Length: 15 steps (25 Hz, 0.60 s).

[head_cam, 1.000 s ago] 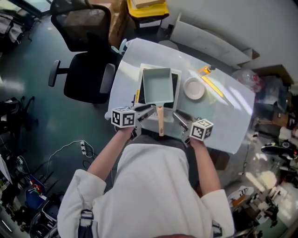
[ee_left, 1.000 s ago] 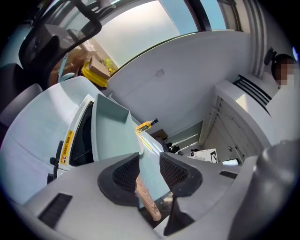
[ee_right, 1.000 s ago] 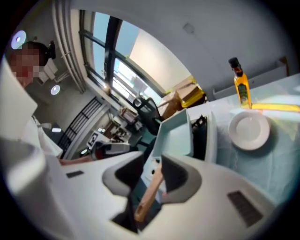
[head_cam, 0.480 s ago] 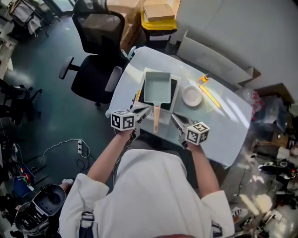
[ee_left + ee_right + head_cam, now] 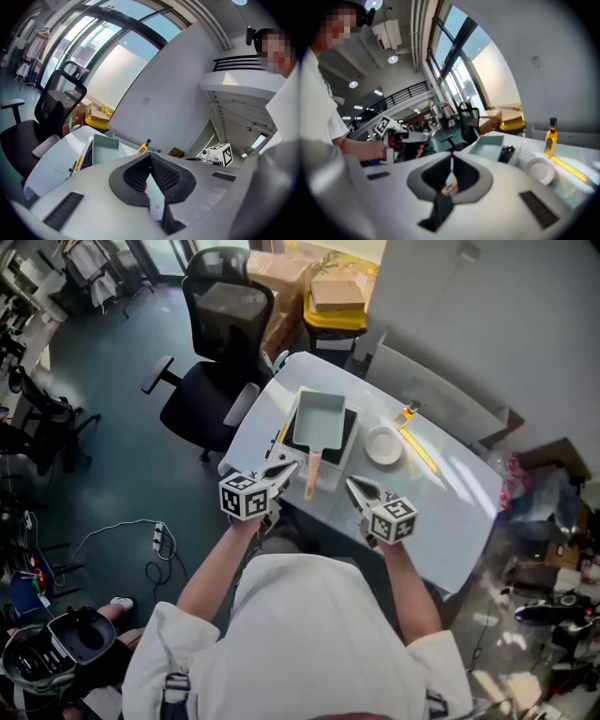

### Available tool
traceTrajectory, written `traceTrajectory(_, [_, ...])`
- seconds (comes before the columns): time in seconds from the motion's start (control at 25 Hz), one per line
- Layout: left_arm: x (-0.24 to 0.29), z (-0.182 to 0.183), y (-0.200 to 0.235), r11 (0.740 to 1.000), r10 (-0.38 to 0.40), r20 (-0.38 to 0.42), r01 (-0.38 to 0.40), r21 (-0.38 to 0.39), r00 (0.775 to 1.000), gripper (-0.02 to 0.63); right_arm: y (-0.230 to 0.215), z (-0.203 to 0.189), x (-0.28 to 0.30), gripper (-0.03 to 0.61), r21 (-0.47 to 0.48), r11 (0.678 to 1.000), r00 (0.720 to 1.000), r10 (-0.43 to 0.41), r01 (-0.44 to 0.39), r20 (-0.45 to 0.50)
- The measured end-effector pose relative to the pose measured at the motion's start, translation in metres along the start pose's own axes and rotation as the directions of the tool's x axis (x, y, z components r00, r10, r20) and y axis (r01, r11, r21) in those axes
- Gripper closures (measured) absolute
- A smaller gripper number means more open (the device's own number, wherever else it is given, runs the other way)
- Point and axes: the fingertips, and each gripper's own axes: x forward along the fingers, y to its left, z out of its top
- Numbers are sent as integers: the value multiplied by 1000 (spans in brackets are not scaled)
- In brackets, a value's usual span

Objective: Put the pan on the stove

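Observation:
A light-teal rectangular pan [image 5: 318, 420] sits on the white stove with a black top [image 5: 348, 427], its wooden handle [image 5: 312, 472] pointing toward me. My left gripper [image 5: 285, 466] hovers just left of the handle's end, jaws shut and empty. My right gripper [image 5: 353, 485] hangs to the handle's right, near the table's front edge, also shut on nothing. The left gripper view shows the pan [image 5: 104, 149] beyond the closed left gripper [image 5: 150, 161]. In the right gripper view the pan [image 5: 487, 145] lies ahead of the closed right gripper [image 5: 451, 165].
A white bowl [image 5: 382, 444] stands right of the stove, with an oil bottle [image 5: 410, 412] and a yellow strip [image 5: 424, 448] behind it on the white table [image 5: 441, 493]. A black office chair [image 5: 220, 343] and a yellow bin [image 5: 336, 301] stand beyond the table's far side.
Both grippers have gone from open to shut and drawn back slightly from the pan handle toward me. The head view has lifted and shows more of the room.

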Motion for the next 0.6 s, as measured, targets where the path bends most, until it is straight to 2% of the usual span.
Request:
traceTrajectory(0.2, [-23,9,-23,996,30,39,-33,87,999,586,20,12,-17,541,-69,998,999,-2,4,35])
traceTrajectory(0.32, [-36,21,-32,993,23,59,-30,118,998,586,32,20,-23,541,-87,996,998,-9,14,57])
traceTrajectory(0.6, [-60,42,-34,975,4,66,-18,221,998,586,48,31,-27,541,-114,989,992,-81,92,100])
